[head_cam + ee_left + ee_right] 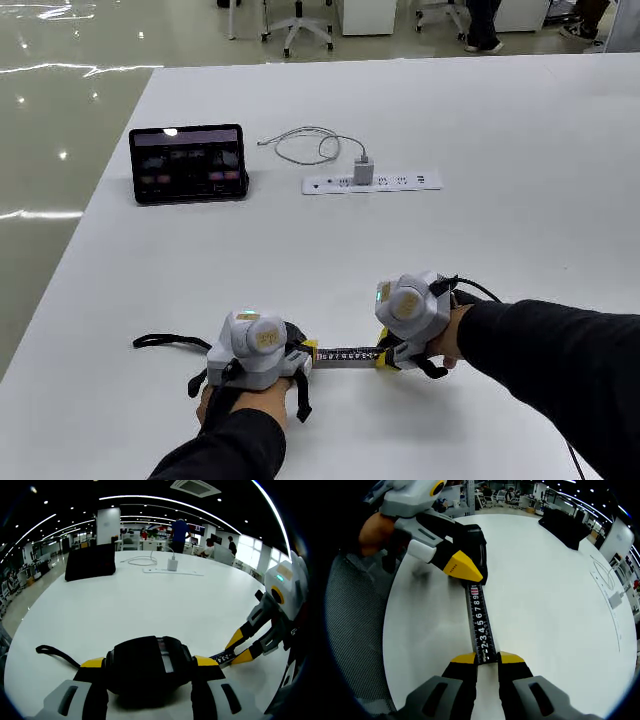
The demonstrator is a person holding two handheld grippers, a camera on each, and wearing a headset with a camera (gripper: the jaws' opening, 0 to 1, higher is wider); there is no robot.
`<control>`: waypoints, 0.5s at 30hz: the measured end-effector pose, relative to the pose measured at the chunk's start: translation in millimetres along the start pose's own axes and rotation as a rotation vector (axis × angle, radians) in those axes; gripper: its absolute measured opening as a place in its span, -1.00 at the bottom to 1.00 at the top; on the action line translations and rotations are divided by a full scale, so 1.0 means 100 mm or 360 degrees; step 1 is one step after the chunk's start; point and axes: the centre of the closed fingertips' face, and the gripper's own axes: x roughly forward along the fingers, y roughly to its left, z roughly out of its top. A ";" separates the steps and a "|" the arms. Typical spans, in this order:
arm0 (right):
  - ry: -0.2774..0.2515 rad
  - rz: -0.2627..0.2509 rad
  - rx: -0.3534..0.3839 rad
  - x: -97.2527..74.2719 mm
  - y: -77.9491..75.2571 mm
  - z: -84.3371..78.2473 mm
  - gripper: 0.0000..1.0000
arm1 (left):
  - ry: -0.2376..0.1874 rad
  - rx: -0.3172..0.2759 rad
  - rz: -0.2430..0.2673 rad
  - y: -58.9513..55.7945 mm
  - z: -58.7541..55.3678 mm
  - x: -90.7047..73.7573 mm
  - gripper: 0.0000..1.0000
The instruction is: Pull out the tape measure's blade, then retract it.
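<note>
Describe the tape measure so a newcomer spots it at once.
Look at the near side of the white table, between the two grippers. The tape measure is the black case in the left gripper, with a numbered blade running to the right gripper; the tablet and power strip lie farther back.

My head camera looks down on the bench [480,150] from fairly close. The left tongs [149,661] camera sits low, facing across it. The right tongs [487,657] camera faces along the blade [479,620], shared by all three.
</note>
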 end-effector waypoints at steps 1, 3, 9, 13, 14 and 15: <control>-0.0005 -0.0001 0.0000 0.01 0.00 0.01 -0.76 | -0.0002 0.0000 0.0000 0.00 0.00 0.00 0.27; -0.0007 0.0000 0.0000 0.01 0.00 0.02 -0.77 | -0.0005 0.0004 0.0000 0.00 0.00 0.00 0.27; -0.0013 0.0005 -0.0002 0.02 0.01 0.04 -0.76 | -0.0003 0.0002 -0.0006 -0.01 0.00 0.00 0.27; -0.0013 0.0006 -0.0002 0.03 0.01 0.05 -0.76 | -0.0005 0.0004 -0.0007 -0.01 0.00 0.00 0.27; -0.0014 0.0005 0.0000 0.03 0.01 0.05 -0.76 | -0.0005 0.0003 -0.0008 -0.01 0.00 0.00 0.27; -0.0014 0.0005 0.0001 0.03 0.01 0.06 -0.76 | -0.0005 0.0003 -0.0009 -0.01 0.00 0.00 0.27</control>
